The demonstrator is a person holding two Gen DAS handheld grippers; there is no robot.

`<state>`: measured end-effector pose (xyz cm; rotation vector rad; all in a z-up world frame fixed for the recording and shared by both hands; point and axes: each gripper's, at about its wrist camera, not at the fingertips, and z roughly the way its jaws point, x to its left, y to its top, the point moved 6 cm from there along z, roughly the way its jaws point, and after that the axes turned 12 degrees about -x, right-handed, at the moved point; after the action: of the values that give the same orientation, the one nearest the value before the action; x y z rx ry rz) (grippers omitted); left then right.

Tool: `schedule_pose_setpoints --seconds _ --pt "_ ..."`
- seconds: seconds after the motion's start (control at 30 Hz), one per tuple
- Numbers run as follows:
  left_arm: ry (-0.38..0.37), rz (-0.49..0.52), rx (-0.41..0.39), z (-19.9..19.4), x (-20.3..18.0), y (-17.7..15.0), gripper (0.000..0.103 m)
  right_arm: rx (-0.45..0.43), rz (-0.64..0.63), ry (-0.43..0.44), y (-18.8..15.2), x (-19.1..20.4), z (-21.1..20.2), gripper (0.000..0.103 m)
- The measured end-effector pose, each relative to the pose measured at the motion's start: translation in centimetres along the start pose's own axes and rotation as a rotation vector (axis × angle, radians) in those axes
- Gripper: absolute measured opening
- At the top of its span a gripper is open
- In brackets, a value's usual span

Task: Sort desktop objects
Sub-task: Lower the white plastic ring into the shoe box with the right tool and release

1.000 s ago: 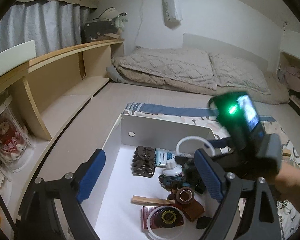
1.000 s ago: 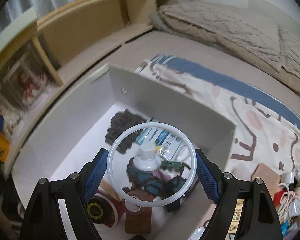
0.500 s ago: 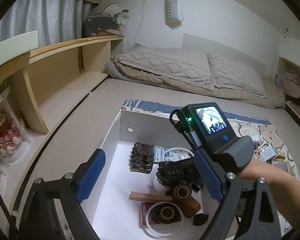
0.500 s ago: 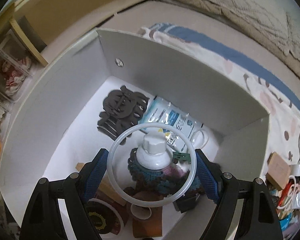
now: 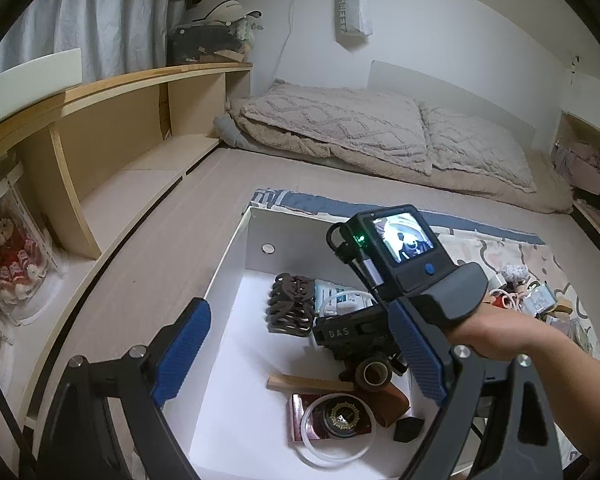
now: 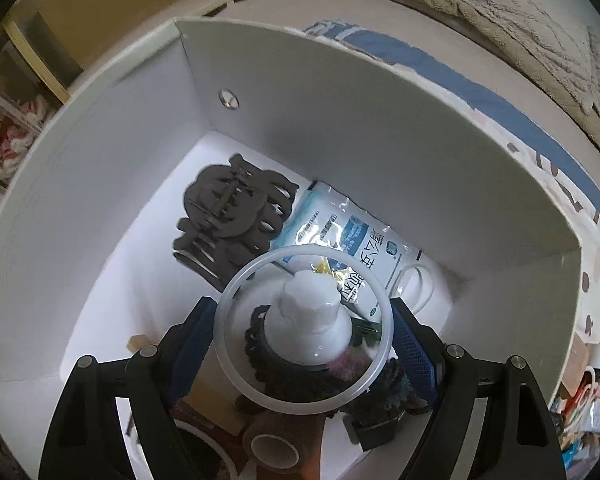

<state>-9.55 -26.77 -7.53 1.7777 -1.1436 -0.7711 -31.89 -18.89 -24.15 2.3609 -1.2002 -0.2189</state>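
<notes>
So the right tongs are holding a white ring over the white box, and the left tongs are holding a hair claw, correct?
Not quite. The left tongs are empty, as the left wrist view shows; the dark hair claw lies in the white box. The right tongs do hold the white ring over it.

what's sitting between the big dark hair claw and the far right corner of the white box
A blue-and-white plastic packet lies there, its near edge by the dark hair claw, with a small clear ring past it toward the white box corner. The right wrist view shows it.
</notes>
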Motion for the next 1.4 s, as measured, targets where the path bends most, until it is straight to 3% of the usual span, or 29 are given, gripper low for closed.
schedule_pose_setpoints --seconds 0.3,0.4,0.63,1.07,1.4 --pt "0.006 0.005 0.013 0.2 0.6 -0.6 0.091 0.029 -0.008 -0.001 -0.5 0.1 0.7 0.085" --pt "0.005 -0.001 0.021 0.3 0.6 -0.7 0.091 0.016 -0.003 -0.010 -0.4 -0.1 0.4 0.097" --pt "0.006 0.000 0.022 0.4 0.6 -0.6 0.091 -0.020 0.010 0.019 -0.2 -0.6 -1.3 0.103" --pt "0.016 0.002 0.024 0.7 0.4 -0.4 0.091 -0.194 -0.013 0.099 0.7 -0.4 -5.0 0.103" --pt "0.038 0.015 0.007 -0.2 0.0 -0.4 0.094 -0.376 -0.015 0.138 0.6 -1.5 -10.6 0.103"
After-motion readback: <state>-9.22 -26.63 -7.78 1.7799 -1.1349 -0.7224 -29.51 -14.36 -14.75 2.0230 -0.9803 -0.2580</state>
